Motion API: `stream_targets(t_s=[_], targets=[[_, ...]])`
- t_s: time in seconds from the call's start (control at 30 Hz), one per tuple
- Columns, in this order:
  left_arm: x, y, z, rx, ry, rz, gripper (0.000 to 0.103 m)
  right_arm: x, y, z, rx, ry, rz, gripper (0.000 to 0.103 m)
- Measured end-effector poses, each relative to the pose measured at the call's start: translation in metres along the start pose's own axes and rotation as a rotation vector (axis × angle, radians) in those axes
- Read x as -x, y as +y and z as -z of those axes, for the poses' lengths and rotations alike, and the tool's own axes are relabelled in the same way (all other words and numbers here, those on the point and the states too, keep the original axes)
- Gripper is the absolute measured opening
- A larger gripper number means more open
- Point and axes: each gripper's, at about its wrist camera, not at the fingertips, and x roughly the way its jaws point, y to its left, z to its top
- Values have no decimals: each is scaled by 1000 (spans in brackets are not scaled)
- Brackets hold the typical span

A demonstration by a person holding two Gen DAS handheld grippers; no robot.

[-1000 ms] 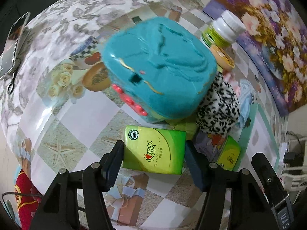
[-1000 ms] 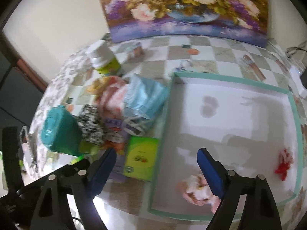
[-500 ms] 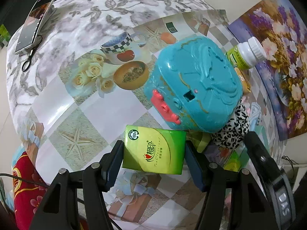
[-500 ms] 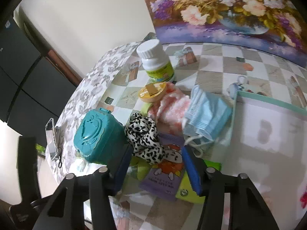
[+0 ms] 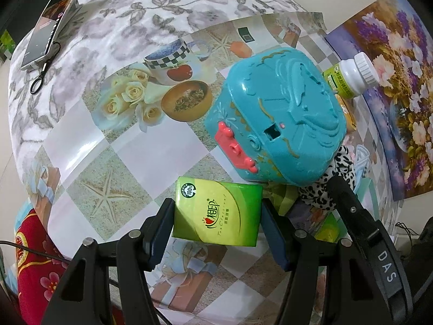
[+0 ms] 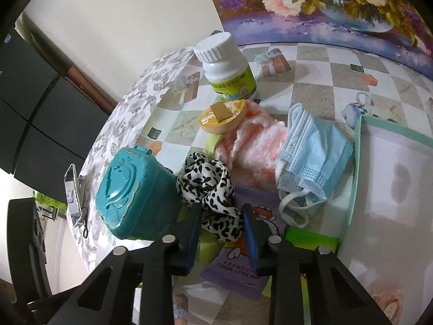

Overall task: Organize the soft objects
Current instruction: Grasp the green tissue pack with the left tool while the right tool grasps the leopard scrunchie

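Left gripper: jaws closed on a green tissue pack, held above the table beside a teal box. Right gripper: jaws narrowed around a leopard-print scrunchie, which lies between the teal box and a blue face mask.

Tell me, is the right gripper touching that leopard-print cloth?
Touching. The right wrist view shows the right gripper with both blue pads pressed against the leopard-print cloth, pinching its lower fold.
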Motion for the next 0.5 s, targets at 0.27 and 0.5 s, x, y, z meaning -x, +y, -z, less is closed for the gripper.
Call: stream_targets(t_s=[0.27, 0.5], targets=[[-1, 2, 0, 6, 2, -2, 65, 0, 3, 3, 9, 1, -11, 11], [3, 0, 1, 2, -10, -6, 65, 12, 3, 1, 0, -24, -20, 9]])
